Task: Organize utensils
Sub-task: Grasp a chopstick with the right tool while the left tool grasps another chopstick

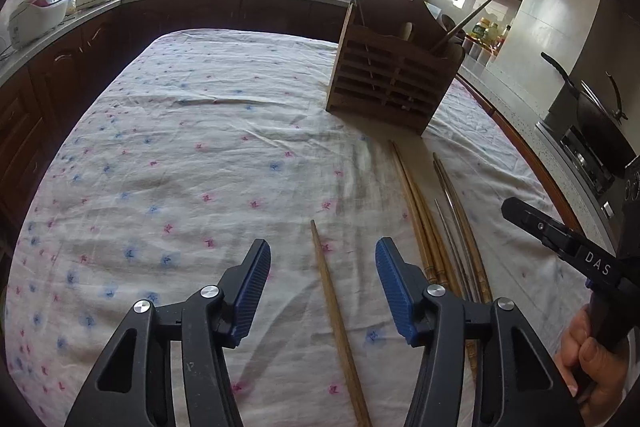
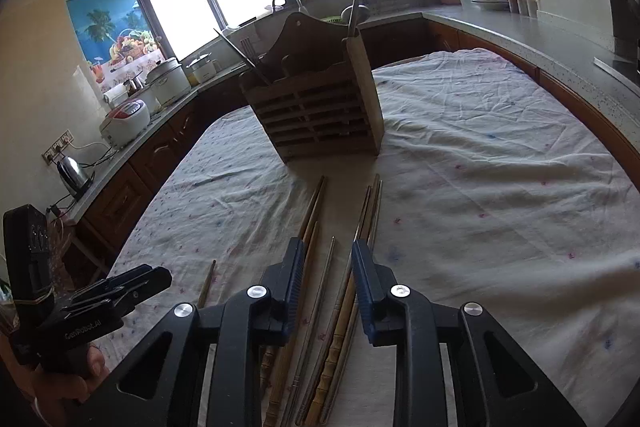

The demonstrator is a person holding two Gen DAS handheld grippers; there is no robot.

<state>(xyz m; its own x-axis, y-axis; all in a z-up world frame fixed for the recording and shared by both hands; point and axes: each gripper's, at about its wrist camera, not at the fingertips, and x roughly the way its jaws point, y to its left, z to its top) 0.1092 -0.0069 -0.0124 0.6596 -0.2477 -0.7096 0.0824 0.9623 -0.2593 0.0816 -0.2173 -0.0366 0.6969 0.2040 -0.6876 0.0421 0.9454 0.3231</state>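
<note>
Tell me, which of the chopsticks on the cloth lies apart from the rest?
The lone wooden chopstick between the left gripper's open fingers. The other chopsticks, wooden and metal, lie bunched together to its right, nearer the wooden holder.

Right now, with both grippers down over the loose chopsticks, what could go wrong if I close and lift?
1. The right gripper straddles several chopsticks in the tight bundle; closing may pinch more than one or scatter them.
2. The left gripper brackets the single wooden chopstick, but its pads look clear of it; it could roll aside.
3. The cloth is wrinkled and may snag.
</note>
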